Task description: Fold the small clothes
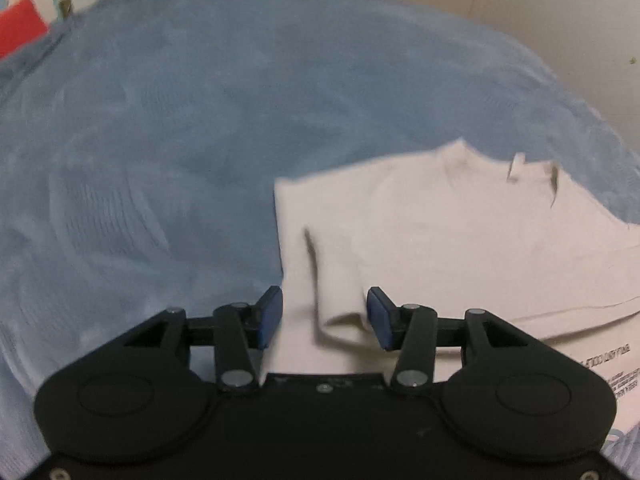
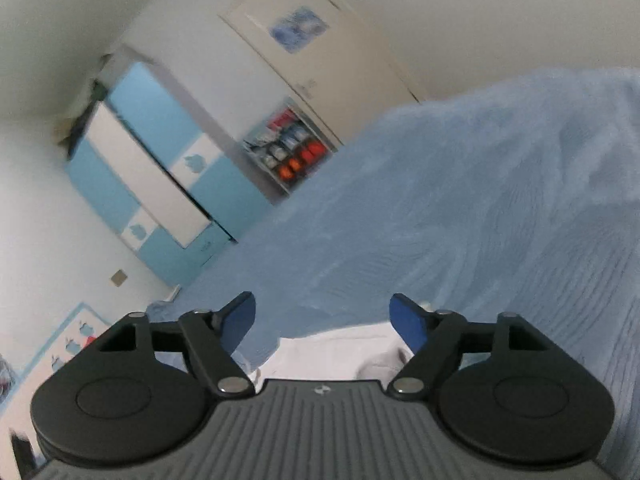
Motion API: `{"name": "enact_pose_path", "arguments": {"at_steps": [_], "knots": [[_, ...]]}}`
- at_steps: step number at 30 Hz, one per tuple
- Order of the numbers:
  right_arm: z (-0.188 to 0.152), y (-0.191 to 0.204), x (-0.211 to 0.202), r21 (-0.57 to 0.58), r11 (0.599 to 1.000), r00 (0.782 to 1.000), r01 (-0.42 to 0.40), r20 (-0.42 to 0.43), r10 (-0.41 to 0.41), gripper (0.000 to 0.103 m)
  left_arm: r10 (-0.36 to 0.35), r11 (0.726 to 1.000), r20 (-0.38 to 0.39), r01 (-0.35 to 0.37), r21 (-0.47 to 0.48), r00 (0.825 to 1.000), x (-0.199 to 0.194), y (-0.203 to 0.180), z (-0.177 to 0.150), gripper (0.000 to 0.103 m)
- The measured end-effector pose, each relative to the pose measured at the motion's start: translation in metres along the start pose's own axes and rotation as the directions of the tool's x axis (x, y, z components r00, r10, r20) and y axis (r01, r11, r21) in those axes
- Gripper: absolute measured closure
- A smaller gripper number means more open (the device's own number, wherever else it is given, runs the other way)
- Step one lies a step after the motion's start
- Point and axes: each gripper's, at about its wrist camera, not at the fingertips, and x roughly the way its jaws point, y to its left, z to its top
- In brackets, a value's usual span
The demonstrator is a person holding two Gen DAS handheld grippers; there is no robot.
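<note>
A small cream shirt (image 1: 440, 232) lies folded on the blue blanket (image 1: 180, 140), its neck label toward the far right and printed text on the lower layer at the right. My left gripper (image 1: 324, 320) hovers over the shirt's near left corner, jaws apart, a fold of cloth lying between the blue pads (image 1: 270, 316) without being pressed. In the right wrist view my right gripper (image 2: 324, 320) stands open above a white edge of the shirt (image 2: 332, 350), nothing pinched between its pads (image 2: 408, 324). The view is tilted.
The blue blanket (image 2: 460, 208) covers the bed all around. Beyond it stand a blue and white wardrobe (image 2: 160, 184), a shelf with orange and red items (image 2: 288, 152), and a cream wall (image 1: 540, 20). A red object (image 1: 20, 28) sits at the far left.
</note>
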Motion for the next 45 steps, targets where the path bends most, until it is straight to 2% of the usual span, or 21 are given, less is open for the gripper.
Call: {"name": "enact_pose_path", "arguments": {"at_steps": [2,6,8,9,11,12,14,17,20,21,22,23,24,27,28,29,31,35,39,41,45], "knots": [[0.0,0.005,0.001,-0.055,0.993,0.992,0.102,-0.067,-0.106,0.033,-0.02,1.0,-0.018,0.019,-0.019,1.0,0.007,-0.002,-0.002,0.055],[-0.022,0.008,-0.012,-0.186,0.975,0.977,0.125,-0.148,-0.153,0.033,-0.034,0.999,-0.025,0.034,-0.021,0.999,0.008,-0.009,-0.005,0.055],[-0.032,0.012,-0.014,-0.235,0.963,0.968,0.131,-0.181,-0.176,0.038,-0.034,0.999,-0.026,0.034,-0.018,0.999,0.009,-0.012,-0.003,0.055],[-0.037,0.013,-0.013,-0.251,0.96,0.965,0.125,-0.192,-0.176,0.045,-0.037,0.999,-0.019,0.036,-0.014,0.999,0.008,-0.012,-0.004,0.059],[-0.04,0.014,-0.009,-0.271,0.955,0.964,0.118,-0.2,-0.176,0.077,-0.026,0.999,-0.003,0.026,-0.023,1.0,0.003,-0.017,-0.004,0.071],[-0.04,0.016,-0.006,-0.273,0.956,0.965,0.106,-0.203,-0.165,0.099,-0.02,0.999,0.003,0.02,-0.034,1.0,0.002,-0.016,-0.003,0.102],[-0.037,0.017,-0.006,-0.253,0.962,0.974,0.1,-0.173,-0.147,0.099,-0.05,0.995,0.016,0.051,-0.084,0.999,0.004,-0.01,0.005,0.101],[-0.023,0.031,-0.009,-0.242,0.969,0.992,0.057,-0.1,-0.083,0.099,-0.097,0.985,0.099,0.11,-0.132,0.99,-0.006,-0.002,0.028,0.101],[-0.007,0.04,0.004,-0.206,0.978,0.997,0.029,-0.065,-0.043,0.099,-0.084,0.986,0.141,0.103,-0.132,0.986,-0.002,-0.006,0.057,0.101],[-0.002,0.041,0.014,-0.196,0.98,0.997,0.033,-0.061,-0.046,0.097,-0.076,0.987,0.149,0.096,-0.128,0.986,0.002,-0.008,0.064,0.101],[0.001,0.04,0.025,-0.178,0.983,0.997,0.038,-0.065,-0.051,0.082,-0.076,0.988,0.162,0.096,-0.121,0.984,0.008,-0.009,0.072,0.101],[0.005,0.038,0.035,-0.158,0.987,0.997,0.042,-0.064,-0.052,0.079,-0.062,0.989,0.177,0.085,-0.122,0.982,0.015,-0.01,0.08,0.095],[0.007,0.037,0.042,-0.155,0.987,0.997,0.054,-0.051,-0.063,0.071,-0.029,0.99,0.186,0.055,-0.133,0.982,0.022,-0.01,0.086,0.087],[0.009,0.038,0.047,-0.179,0.978,0.993,0.112,0.0,-0.114,0.055,0.092,0.987,0.184,-0.066,-0.146,0.979,0.03,-0.008,0.093,0.076],[0.008,0.036,0.043,-0.18,0.977,0.994,0.112,0.012,-0.112,0.047,0.091,0.987,0.194,-0.063,-0.145,0.977,0.028,-0.006,0.089,0.073],[0.007,0.034,0.036,-0.183,0.978,0.995,0.1,0.025,-0.098,0.043,0.077,0.989,0.201,-0.049,-0.141,0.977,0.023,-0.002,0.083,0.067],[0.005,0.028,0.023,-0.219,0.971,0.995,0.098,0.021,-0.096,0.033,0.087,0.992,0.191,-0.067,-0.109,0.978,0.013,0.0,0.066,0.063],[-0.012,0.014,0.002,-0.333,0.93,0.978,0.156,-0.079,-0.193,0.031,0.172,0.983,0.104,-0.178,0.05,0.98,-0.001,-0.003,0.008,0.058],[-0.04,-0.001,-0.016,-0.388,0.911,0.958,0.139,-0.181,-0.223,0.031,0.177,0.972,0.032,-0.18,0.15,0.984,0.007,-0.003,-0.039,0.056],[-0.051,-0.003,-0.01,-0.403,0.907,0.948,0.125,-0.222,-0.229,0.031,0.191,0.971,0.025,-0.193,0.138,0.981,0.017,-0.003,-0.039,0.054],[-0.053,-0.006,0.01,-0.377,0.918,0.94,0.123,-0.253,-0.23,0.015,0.18,0.982,-0.002,-0.18,0.053,0.984,0.03,-0.001,-0.008,0.053]]}}
